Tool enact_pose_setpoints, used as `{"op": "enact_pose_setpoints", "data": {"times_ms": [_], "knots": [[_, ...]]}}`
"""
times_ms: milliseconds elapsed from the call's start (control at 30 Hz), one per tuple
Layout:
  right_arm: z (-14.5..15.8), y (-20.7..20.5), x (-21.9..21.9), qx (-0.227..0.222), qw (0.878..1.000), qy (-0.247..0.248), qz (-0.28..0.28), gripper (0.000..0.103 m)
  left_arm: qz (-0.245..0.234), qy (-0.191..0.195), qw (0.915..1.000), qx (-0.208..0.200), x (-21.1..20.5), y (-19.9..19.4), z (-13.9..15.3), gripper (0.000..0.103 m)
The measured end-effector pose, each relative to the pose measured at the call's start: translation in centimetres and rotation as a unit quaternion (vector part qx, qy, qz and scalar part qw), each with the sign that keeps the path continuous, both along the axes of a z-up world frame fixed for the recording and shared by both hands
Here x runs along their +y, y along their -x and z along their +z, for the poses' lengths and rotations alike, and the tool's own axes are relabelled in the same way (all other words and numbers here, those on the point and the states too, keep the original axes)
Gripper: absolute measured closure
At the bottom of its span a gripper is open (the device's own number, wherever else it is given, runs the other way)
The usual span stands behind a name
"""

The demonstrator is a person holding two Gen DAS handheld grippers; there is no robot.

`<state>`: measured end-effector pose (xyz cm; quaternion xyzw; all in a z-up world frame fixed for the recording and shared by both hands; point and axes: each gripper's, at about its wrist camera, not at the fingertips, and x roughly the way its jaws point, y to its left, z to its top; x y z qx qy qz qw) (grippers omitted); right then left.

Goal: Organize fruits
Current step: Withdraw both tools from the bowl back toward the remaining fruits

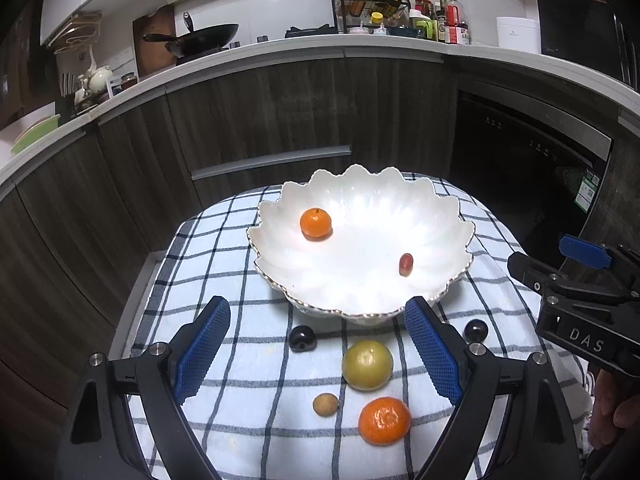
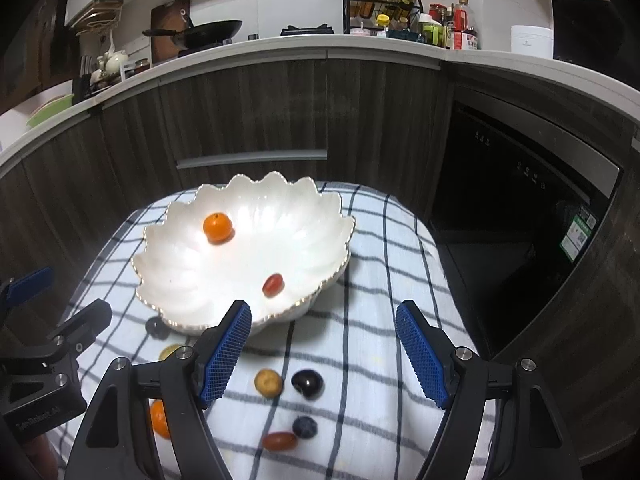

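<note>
A white scalloped bowl (image 1: 432, 216) (image 2: 304, 208) stands on a checked cloth and holds a small orange (image 1: 316, 223) (image 2: 218, 228) and a red grape (image 1: 406, 264) (image 2: 273, 284). In front of the bowl lie a yellow-green fruit (image 1: 367, 365), a larger orange (image 1: 384, 420), a small brown fruit (image 1: 325, 404) (image 2: 268, 382), and dark grapes (image 1: 303, 338) (image 2: 307, 383). A red grape (image 2: 279, 441) and a blueberry (image 2: 305, 427) lie nearest in the right wrist view. My left gripper (image 1: 318, 350) is open above the loose fruit. My right gripper (image 2: 324, 346) is open and empty.
The checked cloth (image 1: 224, 264) covers a small table with drop-offs on all sides. Dark cabinets (image 1: 260, 112) and a black oven (image 1: 520, 152) stand behind. The counter above holds a wok (image 1: 204, 38) and a spice rack (image 1: 370, 4).
</note>
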<state>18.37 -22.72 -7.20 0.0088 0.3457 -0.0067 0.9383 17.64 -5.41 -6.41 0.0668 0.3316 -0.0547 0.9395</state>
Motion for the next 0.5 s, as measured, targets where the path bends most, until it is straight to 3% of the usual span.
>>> {"op": "enact_pose_setpoints", "data": {"times_ms": [500], "knots": [[-2.7,2.7,0.2,0.031,0.999,-0.004,0.005,0.027,-0.023,-0.002,0.9997,0.008,-0.5,2.6,-2.3,0.013]]}}
